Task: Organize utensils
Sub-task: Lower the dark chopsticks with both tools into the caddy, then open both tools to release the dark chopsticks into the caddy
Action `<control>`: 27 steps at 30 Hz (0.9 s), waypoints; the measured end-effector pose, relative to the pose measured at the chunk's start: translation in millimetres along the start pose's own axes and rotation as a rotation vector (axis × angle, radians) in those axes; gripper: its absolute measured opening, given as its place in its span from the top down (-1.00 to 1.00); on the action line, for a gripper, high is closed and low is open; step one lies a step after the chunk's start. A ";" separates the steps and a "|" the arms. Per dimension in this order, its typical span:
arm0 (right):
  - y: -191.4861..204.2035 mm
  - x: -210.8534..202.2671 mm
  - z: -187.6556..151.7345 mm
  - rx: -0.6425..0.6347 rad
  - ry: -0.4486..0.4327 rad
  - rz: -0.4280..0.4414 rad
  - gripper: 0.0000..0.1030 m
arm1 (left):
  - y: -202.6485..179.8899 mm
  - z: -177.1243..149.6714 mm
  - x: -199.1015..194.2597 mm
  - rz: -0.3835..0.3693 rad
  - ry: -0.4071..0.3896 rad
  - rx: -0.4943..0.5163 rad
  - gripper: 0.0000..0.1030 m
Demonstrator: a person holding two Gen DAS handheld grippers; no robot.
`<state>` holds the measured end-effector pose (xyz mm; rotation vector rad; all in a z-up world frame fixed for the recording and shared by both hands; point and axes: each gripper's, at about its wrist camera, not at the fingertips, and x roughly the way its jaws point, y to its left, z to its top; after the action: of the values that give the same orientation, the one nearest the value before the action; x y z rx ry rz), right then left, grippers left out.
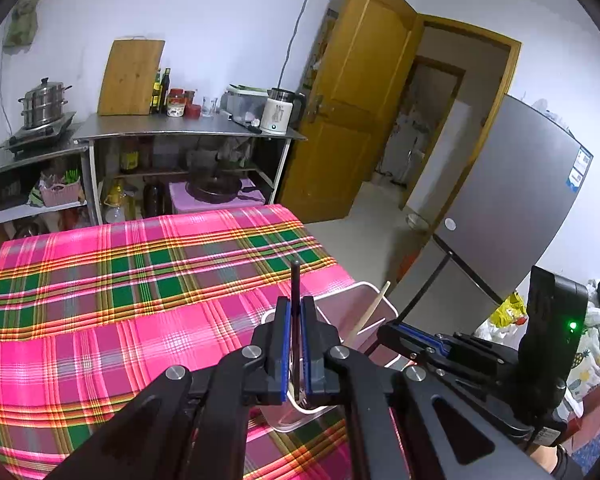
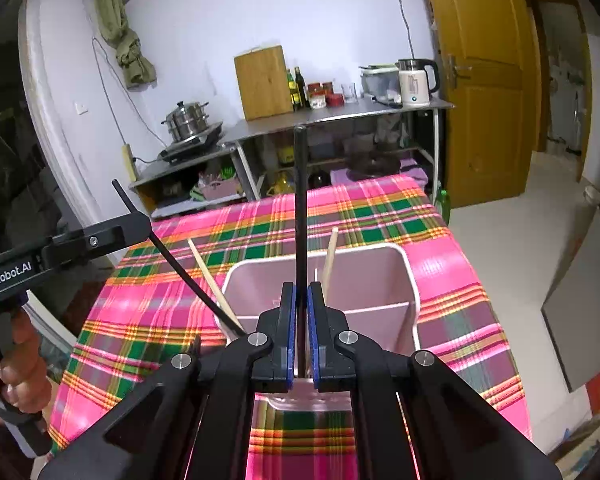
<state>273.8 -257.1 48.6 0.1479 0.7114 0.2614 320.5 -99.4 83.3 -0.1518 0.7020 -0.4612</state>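
Black chopsticks, one per gripper: left gripper (image 1: 295, 320) fingers & right gripper (image 2: 301, 312) fingers clamped tight, tips aimed into pink holder (image 2: 404, 268) for drop-in.

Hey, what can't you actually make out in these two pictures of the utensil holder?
- Lower ends of both black chopsticks: hidden behind each claw's fingers, either view.
- Bottom of the pink utensil holder: right wrist view, right claw covers it.
- Holder's contents: left wrist view, left claw blocks most.
- Lower shelf items: both views, dim and small.
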 end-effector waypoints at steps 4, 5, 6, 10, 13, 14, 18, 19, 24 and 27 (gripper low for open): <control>-1.5 6.7 -2.9 0.006 0.032 0.003 0.89 | -0.2 -3.1 1.7 0.003 0.005 0.006 0.91; -1.9 7.4 -3.1 0.006 0.036 0.004 0.89 | 0.2 -3.7 1.4 0.003 0.007 0.003 0.90; -1.9 7.3 -3.0 0.005 0.038 0.003 0.88 | 0.5 -3.6 1.1 0.004 0.007 0.002 0.88; -1.8 0.4 -5.0 0.001 0.026 -0.003 0.76 | 2.5 -7.0 -4.7 0.010 0.003 -0.005 0.79; -1.6 -7.5 -6.1 0.003 0.008 -0.006 0.66 | 2.4 -9.1 -12.9 0.018 -0.013 0.000 0.77; -1.7 -10.6 -7.1 0.008 0.002 -0.006 0.63 | 2.1 -10.9 -17.2 0.019 -0.020 0.004 0.77; -1.8 -21.5 -12.8 0.019 -0.016 -0.003 0.56 | 0.9 -19.8 -34.4 0.029 -0.051 0.017 0.56; -1.1 -24.6 -15.4 0.021 -0.019 -0.002 0.56 | 1.4 -22.5 -38.4 0.030 -0.058 0.019 0.49; 3.2 -36.0 -28.1 0.021 -0.015 0.019 0.56 | 1.8 -41.1 -60.7 0.069 -0.091 0.035 0.43; 9.1 -41.8 -37.8 0.012 -0.011 0.031 0.56 | 5.9 -54.4 -73.4 0.084 -0.105 0.022 0.39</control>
<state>216.8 -258.7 48.4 0.1722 0.7004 0.2857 238.1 -59.6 83.5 -0.1246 0.5981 -0.3780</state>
